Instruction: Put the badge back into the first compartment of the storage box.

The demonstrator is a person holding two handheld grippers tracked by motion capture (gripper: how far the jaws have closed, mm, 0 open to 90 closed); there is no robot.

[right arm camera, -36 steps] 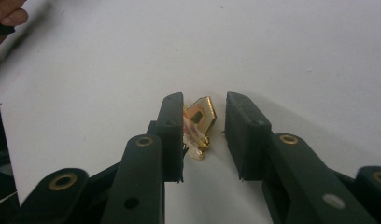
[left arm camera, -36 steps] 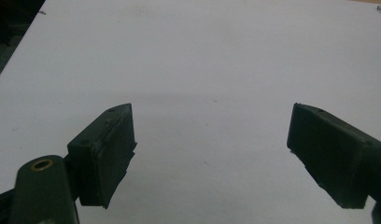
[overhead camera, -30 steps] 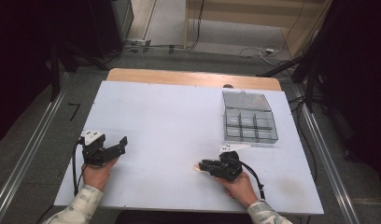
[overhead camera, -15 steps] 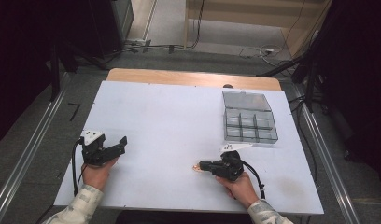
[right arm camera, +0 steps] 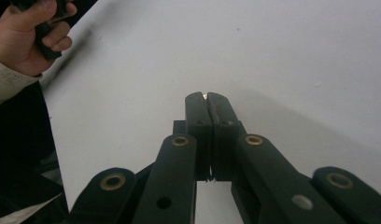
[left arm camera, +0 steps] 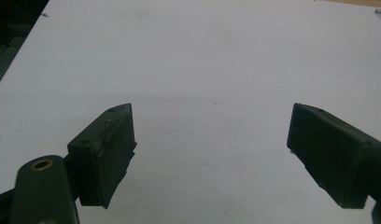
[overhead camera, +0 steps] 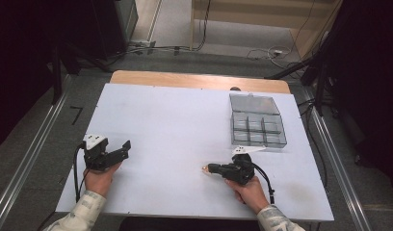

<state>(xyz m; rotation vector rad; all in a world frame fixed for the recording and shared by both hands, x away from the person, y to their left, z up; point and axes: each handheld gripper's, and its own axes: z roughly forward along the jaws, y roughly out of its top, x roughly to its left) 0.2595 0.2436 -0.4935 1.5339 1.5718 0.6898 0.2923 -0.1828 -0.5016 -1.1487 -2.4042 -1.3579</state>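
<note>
On the white worktop [overhead camera: 185,120], near its front edge, my right gripper [overhead camera: 210,168] has just closed its jaws on a tiny orange-looking piece [overhead camera: 203,168], probably to carry it to the compartment box [overhead camera: 257,126], while my left gripper [overhead camera: 123,147] rests wide open and empty.

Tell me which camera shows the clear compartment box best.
The high view: the compartment box sits whole at the table's far right, lid open, dividers visible. The two gripper views look along their own jaws at bare white tabletop.
</note>
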